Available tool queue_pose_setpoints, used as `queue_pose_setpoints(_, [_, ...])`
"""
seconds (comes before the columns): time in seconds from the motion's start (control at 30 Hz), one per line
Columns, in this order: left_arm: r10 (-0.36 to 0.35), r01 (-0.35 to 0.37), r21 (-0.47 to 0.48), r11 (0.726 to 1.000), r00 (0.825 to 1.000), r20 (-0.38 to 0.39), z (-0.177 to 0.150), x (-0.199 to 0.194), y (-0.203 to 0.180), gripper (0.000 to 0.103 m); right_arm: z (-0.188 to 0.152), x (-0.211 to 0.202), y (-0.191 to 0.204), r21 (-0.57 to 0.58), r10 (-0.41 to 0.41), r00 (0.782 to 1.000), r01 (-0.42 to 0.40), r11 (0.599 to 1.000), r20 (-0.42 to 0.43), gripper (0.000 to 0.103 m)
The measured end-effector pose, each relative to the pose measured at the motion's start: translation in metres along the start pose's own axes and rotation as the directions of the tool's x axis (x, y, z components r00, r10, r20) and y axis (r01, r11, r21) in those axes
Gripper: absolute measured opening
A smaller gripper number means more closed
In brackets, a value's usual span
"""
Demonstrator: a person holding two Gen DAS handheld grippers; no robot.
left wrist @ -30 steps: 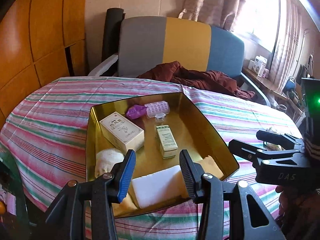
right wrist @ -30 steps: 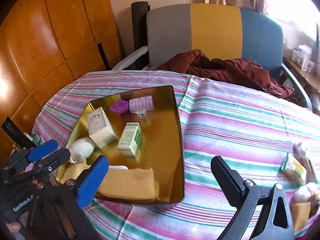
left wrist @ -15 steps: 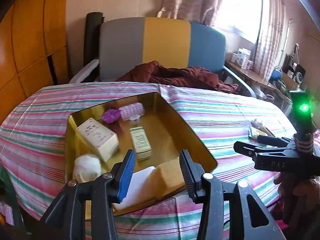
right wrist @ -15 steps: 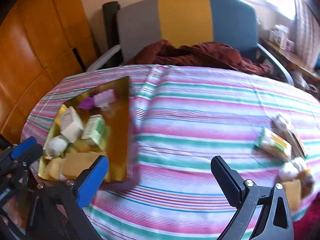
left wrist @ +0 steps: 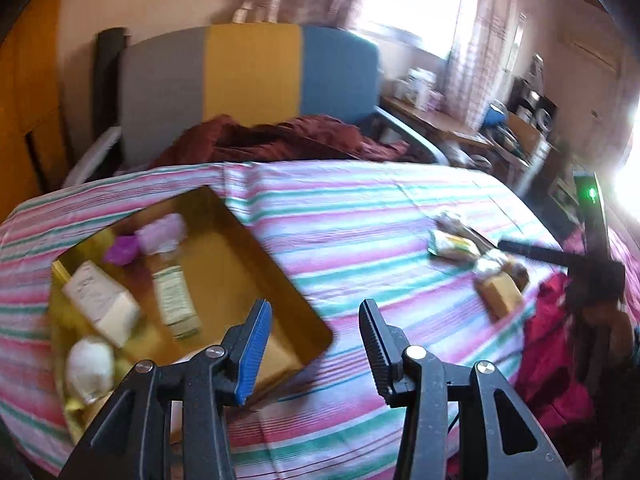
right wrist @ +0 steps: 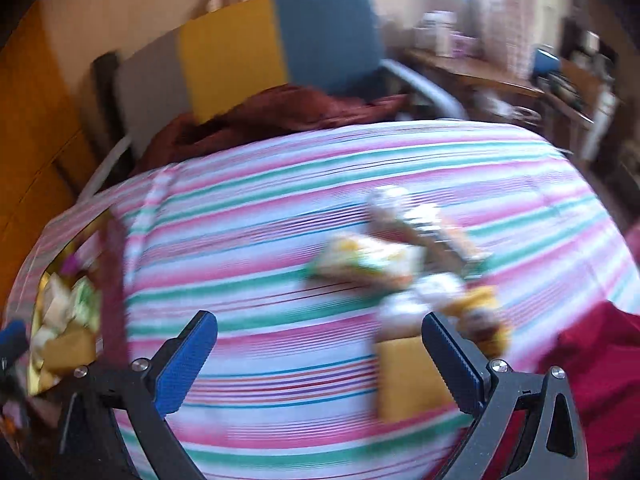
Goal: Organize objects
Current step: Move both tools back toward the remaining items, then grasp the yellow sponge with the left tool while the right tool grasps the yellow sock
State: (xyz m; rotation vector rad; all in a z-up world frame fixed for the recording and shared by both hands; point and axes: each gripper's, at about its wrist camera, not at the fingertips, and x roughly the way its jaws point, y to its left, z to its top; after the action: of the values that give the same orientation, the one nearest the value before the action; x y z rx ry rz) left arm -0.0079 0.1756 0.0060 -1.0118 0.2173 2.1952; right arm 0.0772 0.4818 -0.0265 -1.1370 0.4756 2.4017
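Bench: round, under a striped cloth [left wrist: 360,216] in pink, green and white; both views are motion-blurred.
Tray: a gold tray [left wrist: 256,264] sits at the left of the bench; in the right wrist view only its near edge [right wrist: 114,280] and part of its contents show at far left.
In the tray: a white box [left wrist: 100,306], a green-printed box [left wrist: 174,300] beside it, a purple thing [left wrist: 122,250] touching a pink roller [left wrist: 162,232] at the far end, a white ball [left wrist: 88,364] at the near corner, a tan pad [left wrist: 276,356] by the near wall.
Loose pile: on the cloth at the right, well apart from the tray, a yellow-green packet [right wrist: 364,260], a tan block [right wrist: 408,376] and some pale wrapped bits too blurred to name.
Left gripper [left wrist: 312,352]: fingers released with a modest gap, nothing between them, above the tray's near right corner and the cloth.
Right gripper [right wrist: 320,364]: fingers released and wide apart, nothing between them; the tan block lies just behind the right finger.
Behind: a grey, yellow and blue chair [left wrist: 248,76] with a maroon cloth [left wrist: 280,140] on its seat.
Person: a red sleeve [right wrist: 600,380] at the lower right.
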Motion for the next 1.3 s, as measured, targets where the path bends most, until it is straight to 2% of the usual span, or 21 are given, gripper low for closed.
queue_pose_setpoints(0.23, [-0.086,0.096,0.075,0.993,0.989,-0.117,0.008,0.045,-0.042,0.046,0.006,-0.014,-0.091,0.143,-0.15,0.988,0.145,0.979,0.021,0.103])
queue_pose_setpoints(0.4, [-0.163,0.187,0.101,0.977,0.965,-0.207,0.013,0.078,-0.077,0.046,-0.006,-0.013,-0.144,0.33,-0.169,0.985,0.15,0.932,0.028,0.103])
queue_pose_setpoints(0.47, [-0.217,0.247,0.099,0.964,0.946,-0.242,0.015,0.09,-0.096,0.046,-0.007,-0.01,-0.159,0.394,-0.158,0.987,0.136,0.909,0.023,0.103])
queue_pose_setpoints(0.53, [-0.268,0.301,0.084,0.95,0.923,-0.275,0.018,0.1,-0.113,0.046,-0.007,-0.008,-0.163,0.401,-0.145,0.989,0.122,0.908,0.028,0.103])
queue_pose_setpoints(0.57, [-0.302,0.337,0.073,0.939,0.905,-0.3,0.019,0.108,-0.126,0.046,-0.006,-0.007,-0.163,0.397,-0.145,0.989,0.122,0.91,0.029,0.103])
queue_pose_setpoints(0.6, [-0.32,0.357,0.065,0.932,0.894,-0.314,0.02,0.113,-0.134,0.047,-0.005,-0.007,-0.163,0.394,-0.142,0.989,0.119,0.911,0.029,0.103])
queue_pose_setpoints(0.73, [-0.383,0.424,0.022,0.906,0.84,-0.385,0.023,0.138,-0.172,0.062,-0.006,-0.007,-0.163,0.408,-0.116,0.993,0.095,0.908,0.026,0.103])
queue_pose_setpoints(0.77, [-0.395,0.434,0.004,0.901,0.824,-0.405,0.024,0.146,-0.183,0.063,-0.007,-0.007,-0.164,0.411,-0.113,0.993,0.092,0.907,0.025,0.103])
queue_pose_setpoints(0.83, [-0.412,0.448,-0.014,0.894,0.808,-0.422,0.026,0.155,-0.198,0.064,-0.009,-0.009,-0.167,0.426,-0.098,0.995,0.076,0.901,0.029,0.103])
queue_pose_setpoints(0.9, [-0.406,0.445,-0.011,0.895,0.806,-0.432,0.028,0.163,-0.214,0.065,-0.009,-0.007,-0.168,0.435,-0.082,0.996,0.062,0.898,0.028,0.103])
queue_pose_setpoints(0.97, [-0.393,0.431,-0.016,0.902,0.807,-0.441,0.03,0.172,-0.228,0.071,-0.009,-0.007,-0.169,0.442,-0.07,0.997,0.05,0.895,0.028,0.103])
queue_pose_setpoints(1.07, [-0.395,0.424,-0.046,0.904,0.791,-0.467,0.03,0.186,-0.242,0.075,-0.01,-0.006,-0.172,0.452,-0.059,0.998,0.039,0.891,0.03,0.103])
queue_pose_setpoints(1.13, [-0.375,0.407,-0.04,0.913,0.796,-0.474,0.029,0.193,-0.249,0.076,-0.01,-0.007,-0.175,0.462,-0.052,0.998,0.031,0.886,0.032,0.103])
queue_pose_setpoints(1.23, [-0.298,0.353,0.021,0.935,0.819,-0.491,0.023,0.205,-0.261,0.077,-0.009,-0.005,-0.178,0.474,-0.041,0.999,0.02,0.881,0.034,0.103])
queue_pose_setpoints(1.3, [-0.273,0.339,0.041,0.94,0.817,-0.509,0.016,0.212,-0.262,0.072,-0.01,-0.005,-0.179,0.479,-0.049,0.998,0.026,0.877,0.036,0.103])
